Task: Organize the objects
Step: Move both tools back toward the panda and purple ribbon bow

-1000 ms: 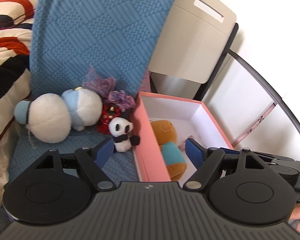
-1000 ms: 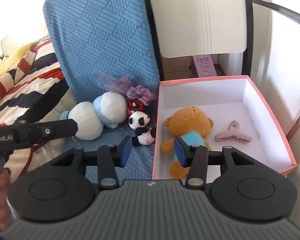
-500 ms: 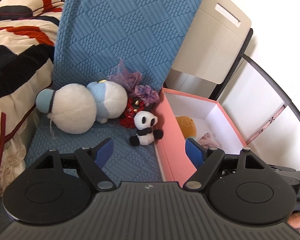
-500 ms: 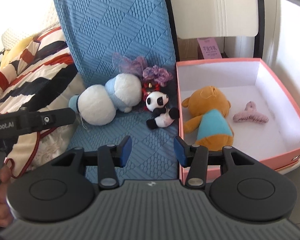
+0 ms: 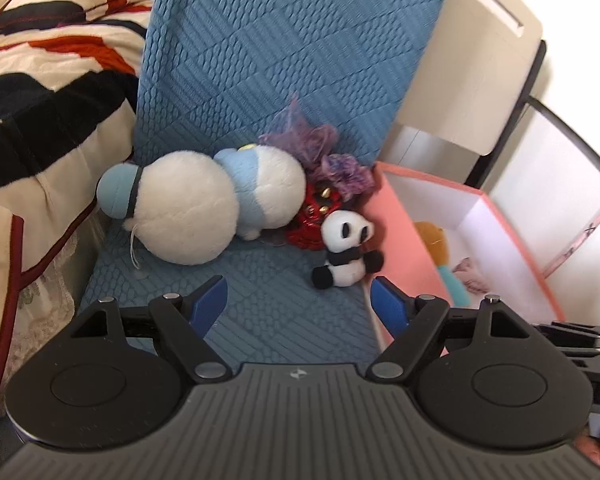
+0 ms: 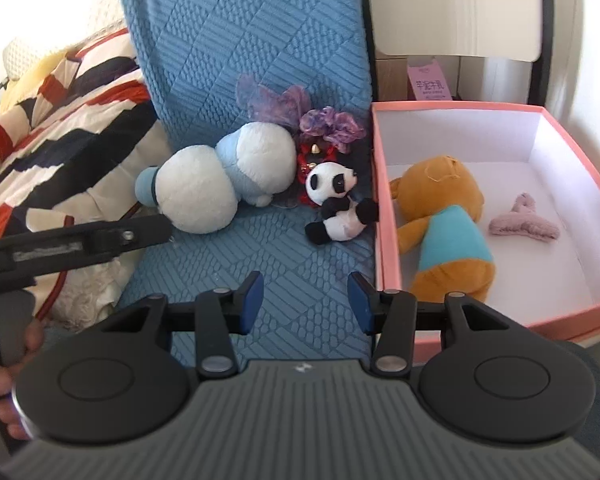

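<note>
A small panda plush [image 5: 346, 252] [image 6: 338, 202] sits on the blue chair seat [image 5: 268, 312] against the pink box [image 5: 396, 240] [image 6: 386, 216]. A large white and light-blue plush [image 5: 204, 204] [image 6: 224, 176], a red trinket [image 5: 314, 220] [image 6: 312, 160] and purple scrunchies [image 5: 332, 156] [image 6: 320, 120] lie behind it. In the box are an orange bear with a teal shirt [image 6: 444, 220] [image 5: 440, 252] and a pink hair claw [image 6: 524, 226]. My left gripper [image 5: 298, 306] and right gripper [image 6: 306, 300] are open and empty, both short of the panda.
The blue quilted chair back [image 6: 252, 40] rises behind the toys. A striped blanket [image 5: 40, 80] [image 6: 60, 120] lies to the left. A beige chair back [image 5: 468, 52] and a black frame stand behind the box. The left gripper's body [image 6: 80, 240] reaches in from the left of the right wrist view.
Both grippers have shifted left, from over the box edge to over the chair seat facing the panda. Their jaws stay open. The toys have not moved.
</note>
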{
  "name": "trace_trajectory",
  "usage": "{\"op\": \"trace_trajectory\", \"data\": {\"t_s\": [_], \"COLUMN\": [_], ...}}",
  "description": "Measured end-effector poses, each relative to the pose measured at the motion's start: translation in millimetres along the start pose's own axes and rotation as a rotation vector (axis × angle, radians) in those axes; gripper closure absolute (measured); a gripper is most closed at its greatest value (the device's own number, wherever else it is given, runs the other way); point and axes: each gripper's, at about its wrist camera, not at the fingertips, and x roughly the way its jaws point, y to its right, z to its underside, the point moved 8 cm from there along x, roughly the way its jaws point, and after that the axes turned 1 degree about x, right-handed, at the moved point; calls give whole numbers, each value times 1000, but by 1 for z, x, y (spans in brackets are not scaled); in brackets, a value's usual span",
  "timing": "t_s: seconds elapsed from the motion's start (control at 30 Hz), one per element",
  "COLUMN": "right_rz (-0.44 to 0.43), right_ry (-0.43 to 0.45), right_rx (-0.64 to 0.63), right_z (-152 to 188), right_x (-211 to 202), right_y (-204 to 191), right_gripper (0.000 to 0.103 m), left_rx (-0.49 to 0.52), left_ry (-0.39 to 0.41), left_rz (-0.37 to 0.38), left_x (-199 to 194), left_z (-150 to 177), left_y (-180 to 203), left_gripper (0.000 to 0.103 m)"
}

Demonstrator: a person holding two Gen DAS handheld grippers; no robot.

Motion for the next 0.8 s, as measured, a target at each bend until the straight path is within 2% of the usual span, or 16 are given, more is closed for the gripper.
{"op": "trace_trajectory", "data": {"t_s": [0.03,0.1,0.23,0.3,0.43,0.53,0.8], "right_rz": [3,15,10,7,-5,5,94], "right_ry": [6,22,36,39,46,76,151], "right_rx": [-18,-58,-99,-112,-140,-191,-271], "right_z": [-1,-4,-6,-5,-4,-6,-24], "right_x": [3,9,20,29,47,64,106], "right_y": [-3,-7,-15,-18,-28,-35,-25], "right_gripper": [53,45,40,28,28,28,29], "left_rx": [-1,-10,-34,-52,-124,-183,-181], "left_ry": [-2,2,-7,0,-15,-57,-59], "left_rz": [-2,-17,-23,-18,9,44,36], "left_x": [6,17,40,49,69,86,116], "left_z": [0,-1,-3,-6,-9,-8,-18], "left_y": [-3,-12,-29,-35,-46,-50,-54], "left_gripper": [20,20,20,20,21,21,22]}}
